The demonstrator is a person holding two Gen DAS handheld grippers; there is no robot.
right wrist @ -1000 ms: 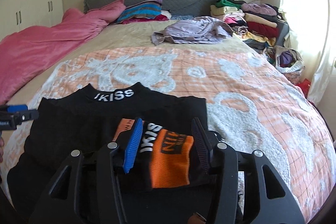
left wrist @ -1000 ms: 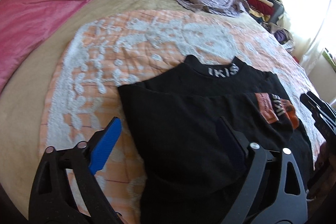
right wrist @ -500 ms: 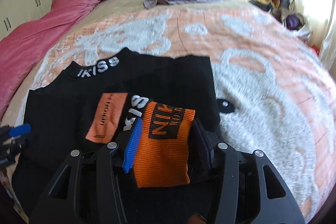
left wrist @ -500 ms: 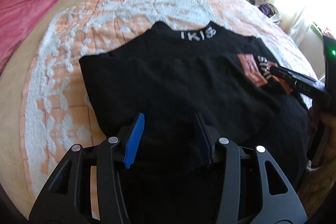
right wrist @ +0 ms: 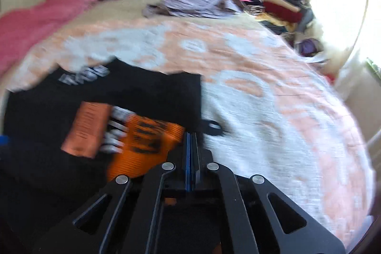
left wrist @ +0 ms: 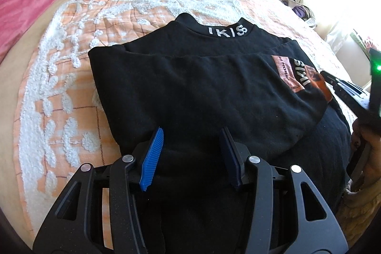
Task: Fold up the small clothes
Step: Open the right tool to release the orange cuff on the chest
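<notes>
Closing is the main change: the right hand-held gripper (right wrist: 191, 146) had its jaws parted around the orange sleeve cuff (right wrist: 147, 144) half a second ago and now has them pressed together, at the right edge of that cuff. Whether cloth is pinched between the pads cannot be told; the right wrist view is motion-blurred and the pads look flush. The blur suggests this arm is moving fast.

The left hand-held gripper (left wrist: 190, 154) sits at a medium opening, holding nothing, hovering over the near part of the black sweatshirt (left wrist: 190, 92). A second ago it was wider and off to the left of the sweatshirt; since half a second ago it has barely shifted.

The sweatshirt lies flat on the orange-and-white blanket (left wrist: 71, 77) of the bed, collar with white lettering (left wrist: 227, 30) on the far side, sleeve folded across its front, cuff on its right part.

Judgement: sleeve fold looks placed, so the next step is likely the bottom-to-collar fold. If the right jaws closed empty, a regrasp at the sweatshirt's hem is needed.
</notes>
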